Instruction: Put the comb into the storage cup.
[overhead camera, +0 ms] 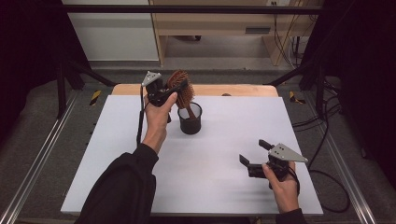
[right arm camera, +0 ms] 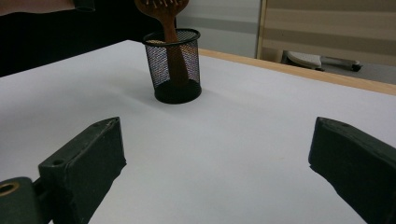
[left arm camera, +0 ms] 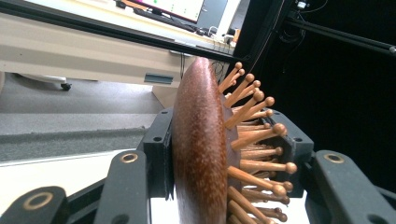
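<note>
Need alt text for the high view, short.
The left gripper is shut on the head of a wooden hairbrush whose handle stands in a black mesh cup on a white table. The right gripper hangs open, near the right front.

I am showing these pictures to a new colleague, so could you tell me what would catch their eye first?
Most striking is the wooden hairbrush, clamped by its head in the left tool, with its handle down inside the black mesh cup at the far middle of the white table. The right tool hovers open at the near right.
</note>
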The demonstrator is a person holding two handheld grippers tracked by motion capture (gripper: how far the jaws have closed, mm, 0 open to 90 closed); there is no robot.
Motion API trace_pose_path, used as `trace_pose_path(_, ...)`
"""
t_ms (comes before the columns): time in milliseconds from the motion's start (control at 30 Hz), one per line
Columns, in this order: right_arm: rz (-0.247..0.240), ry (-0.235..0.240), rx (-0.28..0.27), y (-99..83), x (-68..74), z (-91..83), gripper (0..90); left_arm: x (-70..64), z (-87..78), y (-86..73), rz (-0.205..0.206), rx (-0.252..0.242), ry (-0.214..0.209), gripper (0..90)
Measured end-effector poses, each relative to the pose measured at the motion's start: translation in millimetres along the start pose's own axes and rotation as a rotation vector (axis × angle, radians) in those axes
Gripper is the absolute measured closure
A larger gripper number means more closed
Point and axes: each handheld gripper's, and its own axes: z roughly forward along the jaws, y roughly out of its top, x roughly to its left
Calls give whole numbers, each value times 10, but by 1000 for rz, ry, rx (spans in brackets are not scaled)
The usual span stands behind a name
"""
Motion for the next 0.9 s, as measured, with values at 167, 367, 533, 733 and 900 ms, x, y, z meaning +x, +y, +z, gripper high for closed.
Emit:
trace_pose_path(167, 3, 3, 1, 0, 0, 3, 38, -13, 16, -14, 2, 1, -5, 505)
trace_pose_path(367, 3, -5, -1, 0, -9, -6, 39, -32, 30, -41, 0, 3, -12, 504)
trace_pose_path(533, 0, -3, -2, -1, -11, -10, 38, -36, 42, -57, 0, 3, -13, 504)
trace_pose_path(733, -3, -2, -2, -3, -11, -3, 38, -23, 50, -70, -1, 4, -14, 504)
trace_pose_path(900, -2, -2, -1, -4, -8, -1, 38, -23, 66, -94, 2, 8, -16, 503)
